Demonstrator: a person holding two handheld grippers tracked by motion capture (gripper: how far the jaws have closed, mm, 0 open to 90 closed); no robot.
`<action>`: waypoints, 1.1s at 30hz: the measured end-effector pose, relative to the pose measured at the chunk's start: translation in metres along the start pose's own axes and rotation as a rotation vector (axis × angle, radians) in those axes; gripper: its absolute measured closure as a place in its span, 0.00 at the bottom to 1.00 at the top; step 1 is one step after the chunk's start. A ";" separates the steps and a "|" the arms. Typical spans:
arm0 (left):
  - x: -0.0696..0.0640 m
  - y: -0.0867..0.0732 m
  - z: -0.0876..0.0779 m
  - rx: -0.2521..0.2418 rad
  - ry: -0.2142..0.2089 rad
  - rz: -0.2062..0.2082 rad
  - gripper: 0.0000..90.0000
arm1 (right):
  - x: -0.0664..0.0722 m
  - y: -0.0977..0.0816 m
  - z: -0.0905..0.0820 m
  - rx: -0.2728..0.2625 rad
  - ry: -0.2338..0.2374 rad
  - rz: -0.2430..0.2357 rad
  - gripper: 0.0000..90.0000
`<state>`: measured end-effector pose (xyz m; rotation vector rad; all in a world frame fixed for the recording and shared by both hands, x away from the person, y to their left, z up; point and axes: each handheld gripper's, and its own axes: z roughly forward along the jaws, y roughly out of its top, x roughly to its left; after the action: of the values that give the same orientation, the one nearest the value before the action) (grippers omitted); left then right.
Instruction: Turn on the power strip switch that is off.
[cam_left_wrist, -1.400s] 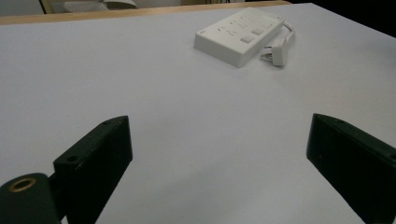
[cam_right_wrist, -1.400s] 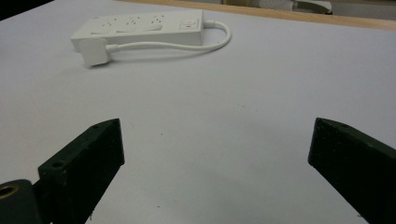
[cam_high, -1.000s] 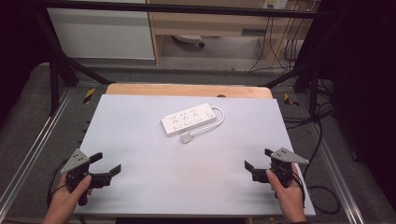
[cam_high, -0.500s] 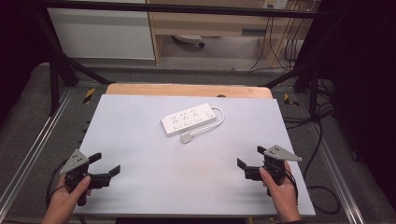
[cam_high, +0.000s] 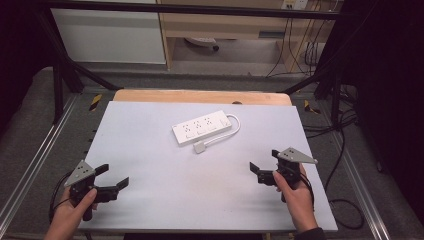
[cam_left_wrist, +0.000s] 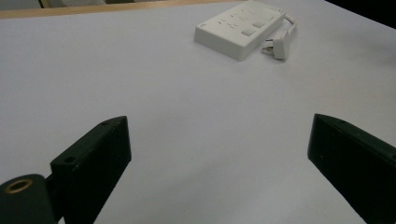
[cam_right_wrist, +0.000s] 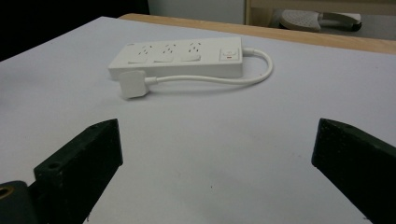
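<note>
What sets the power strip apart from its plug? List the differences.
The power strip is a long flat block, while the plug is a small squarish piece. The power strip carries rows of sockets and switches on top; the plug shows a plain face in the right gripper view. The power strip lies farther from the person, the plug nearer. Both are white, rest on the table and are joined by one looped cable.

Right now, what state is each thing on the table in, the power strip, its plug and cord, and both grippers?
Power strip: flat on the white table, sockets up, nothing plugged in.
Plug: unplugged, lying loose beside the strip.
Cord: looped from the strip's end round to the plug.
Left gripper: open, holding nothing.
Right gripper: open, holding nothing.
</note>
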<state>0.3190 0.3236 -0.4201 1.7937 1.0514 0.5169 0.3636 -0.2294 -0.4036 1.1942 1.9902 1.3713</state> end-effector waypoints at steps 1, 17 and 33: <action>0.000 0.000 0.000 0.002 0.005 0.000 0.07 | 0.001 0.004 0.003 0.003 -0.004 -0.006 0.03; 0.000 -0.001 0.001 0.007 -0.004 0.001 0.07 | -0.002 0.028 0.021 0.010 -0.008 0.023 0.04; 0.000 -0.001 0.002 0.011 -0.006 0.001 0.07 | 0.002 0.051 0.034 -0.021 -0.023 -0.003 0.03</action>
<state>0.3194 0.3226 -0.4218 1.8044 1.0510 0.5075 0.4083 -0.2032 -0.3711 1.1914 1.9569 1.3678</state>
